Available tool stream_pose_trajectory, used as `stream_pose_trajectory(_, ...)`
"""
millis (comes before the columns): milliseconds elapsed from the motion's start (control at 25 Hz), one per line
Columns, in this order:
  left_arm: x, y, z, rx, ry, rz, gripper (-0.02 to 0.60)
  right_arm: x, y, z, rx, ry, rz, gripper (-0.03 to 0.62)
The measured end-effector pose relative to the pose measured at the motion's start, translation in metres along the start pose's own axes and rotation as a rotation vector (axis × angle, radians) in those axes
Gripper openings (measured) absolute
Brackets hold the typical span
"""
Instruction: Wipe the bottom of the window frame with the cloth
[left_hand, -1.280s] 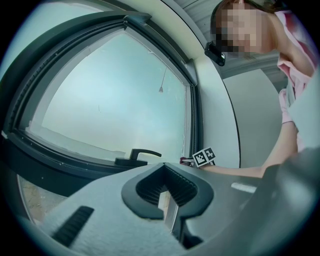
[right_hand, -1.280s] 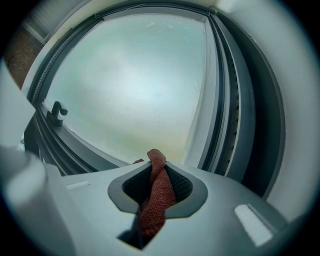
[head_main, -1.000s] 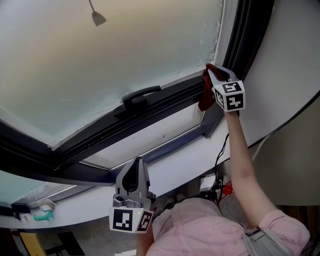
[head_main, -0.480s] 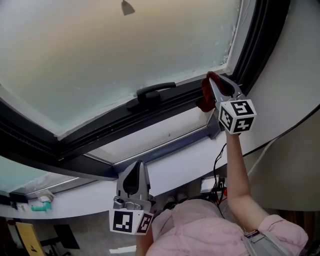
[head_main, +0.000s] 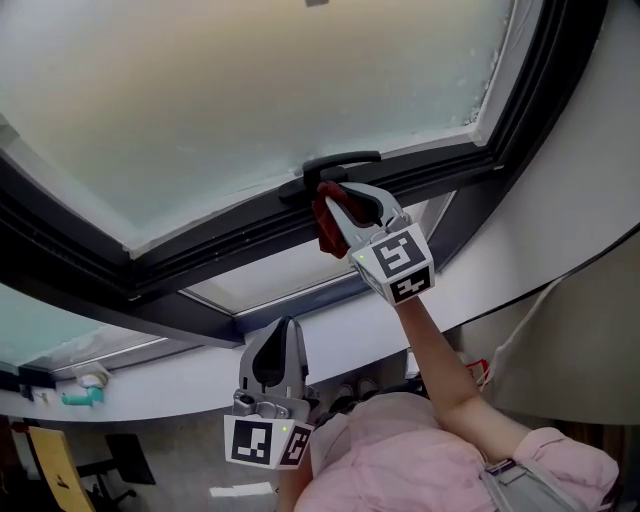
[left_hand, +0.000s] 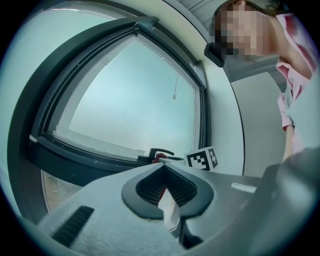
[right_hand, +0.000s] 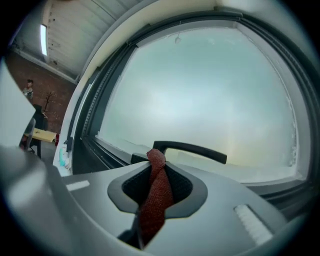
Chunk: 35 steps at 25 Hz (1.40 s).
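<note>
Cloth (right_hand: 154, 197), coarse red weave, twisted in right tongs (head_main: 338, 203).

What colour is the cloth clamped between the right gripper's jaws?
The cloth is dark red with a coarse woven texture. It shows best in the right gripper view.

— The cloth (right_hand: 155, 195)?
— Dark red, coarse woven fabric, rough.
— Around the window handle (right_hand: 192, 149)?
— Handle matt black; window frame (head_main: 200, 258) below it dark, matt; glass pane (head_main: 250, 90) above it frosted.
</note>
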<state>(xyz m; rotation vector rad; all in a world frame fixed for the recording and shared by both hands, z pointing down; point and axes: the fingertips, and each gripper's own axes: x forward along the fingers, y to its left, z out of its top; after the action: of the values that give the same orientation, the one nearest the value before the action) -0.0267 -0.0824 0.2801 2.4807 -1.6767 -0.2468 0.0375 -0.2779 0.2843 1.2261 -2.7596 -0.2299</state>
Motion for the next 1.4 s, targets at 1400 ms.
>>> stream_pose_trajectory(1400, -0.019, -0.026, -0.012, -0.013, -0.018, 0.059, -0.002, -0.016, -0.040, -0.014, -0.068, 0.069, -0.027, 0.067)
